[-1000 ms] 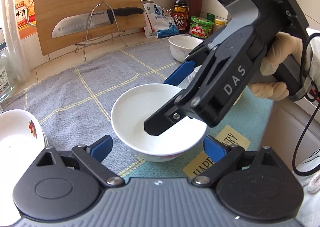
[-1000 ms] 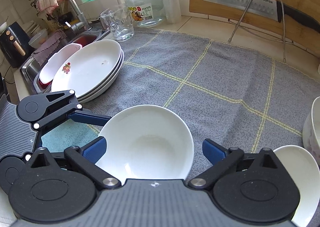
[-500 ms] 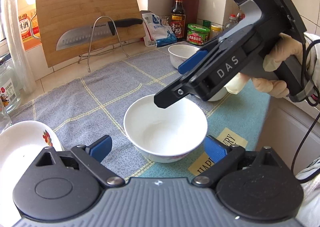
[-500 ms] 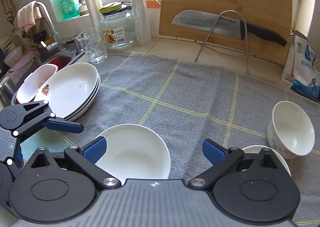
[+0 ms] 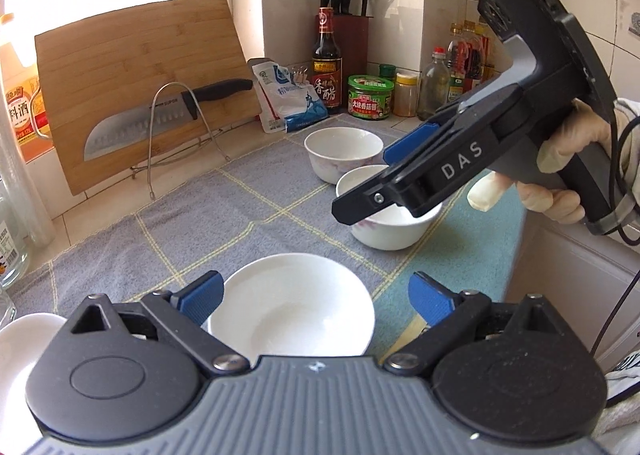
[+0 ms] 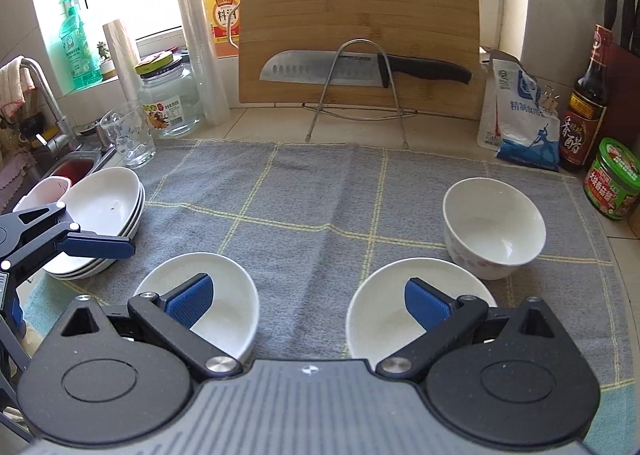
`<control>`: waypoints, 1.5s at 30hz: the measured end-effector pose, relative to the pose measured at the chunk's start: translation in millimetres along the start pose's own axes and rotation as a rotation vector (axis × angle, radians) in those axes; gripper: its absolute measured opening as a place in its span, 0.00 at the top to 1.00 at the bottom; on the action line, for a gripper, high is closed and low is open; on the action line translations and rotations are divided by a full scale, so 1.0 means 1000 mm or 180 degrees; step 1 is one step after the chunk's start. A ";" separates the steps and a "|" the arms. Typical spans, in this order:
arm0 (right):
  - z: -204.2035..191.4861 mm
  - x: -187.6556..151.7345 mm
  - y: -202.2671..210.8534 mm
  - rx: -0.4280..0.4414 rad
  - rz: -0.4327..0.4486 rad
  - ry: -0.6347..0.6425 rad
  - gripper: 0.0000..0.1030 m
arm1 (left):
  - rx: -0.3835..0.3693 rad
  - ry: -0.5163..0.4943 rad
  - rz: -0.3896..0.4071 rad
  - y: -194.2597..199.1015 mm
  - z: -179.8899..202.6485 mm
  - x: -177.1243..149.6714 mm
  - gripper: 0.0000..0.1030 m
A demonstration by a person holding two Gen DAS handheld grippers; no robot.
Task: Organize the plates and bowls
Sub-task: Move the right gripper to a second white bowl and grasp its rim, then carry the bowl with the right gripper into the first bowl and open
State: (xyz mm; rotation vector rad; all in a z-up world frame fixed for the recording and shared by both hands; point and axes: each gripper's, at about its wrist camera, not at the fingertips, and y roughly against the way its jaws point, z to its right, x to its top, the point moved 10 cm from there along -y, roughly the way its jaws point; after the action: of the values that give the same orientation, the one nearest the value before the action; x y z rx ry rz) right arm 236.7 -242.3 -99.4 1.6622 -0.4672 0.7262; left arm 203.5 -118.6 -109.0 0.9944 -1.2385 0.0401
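Grey checked cloth [image 6: 320, 191] on counter

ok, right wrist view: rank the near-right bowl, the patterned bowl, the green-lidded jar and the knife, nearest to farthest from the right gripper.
1. Near-right bowl, under the right finger.
2. Patterned bowl, just behind it on the right.
3. Green-lidded jar, far right edge.
4. Knife, at the back against the cutting board.

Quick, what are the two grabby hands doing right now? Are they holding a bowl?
Left gripper: jaws open, holding nothing; a white bowl sits on the cloth below them.
Right gripper: jaws open, holding nothing.
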 end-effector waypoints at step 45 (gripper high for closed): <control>0.103 -0.024 -0.038 0.0886 -0.0365 0.0153 0.29 | 0.0505 0.0201 -0.0319 -0.133 0.086 0.028 0.14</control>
State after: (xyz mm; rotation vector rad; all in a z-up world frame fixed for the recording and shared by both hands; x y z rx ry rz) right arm 266.1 -335.6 -154.0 1.9093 -0.2417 0.7703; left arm 217.7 -267.5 -169.3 1.1833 -1.1392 0.0921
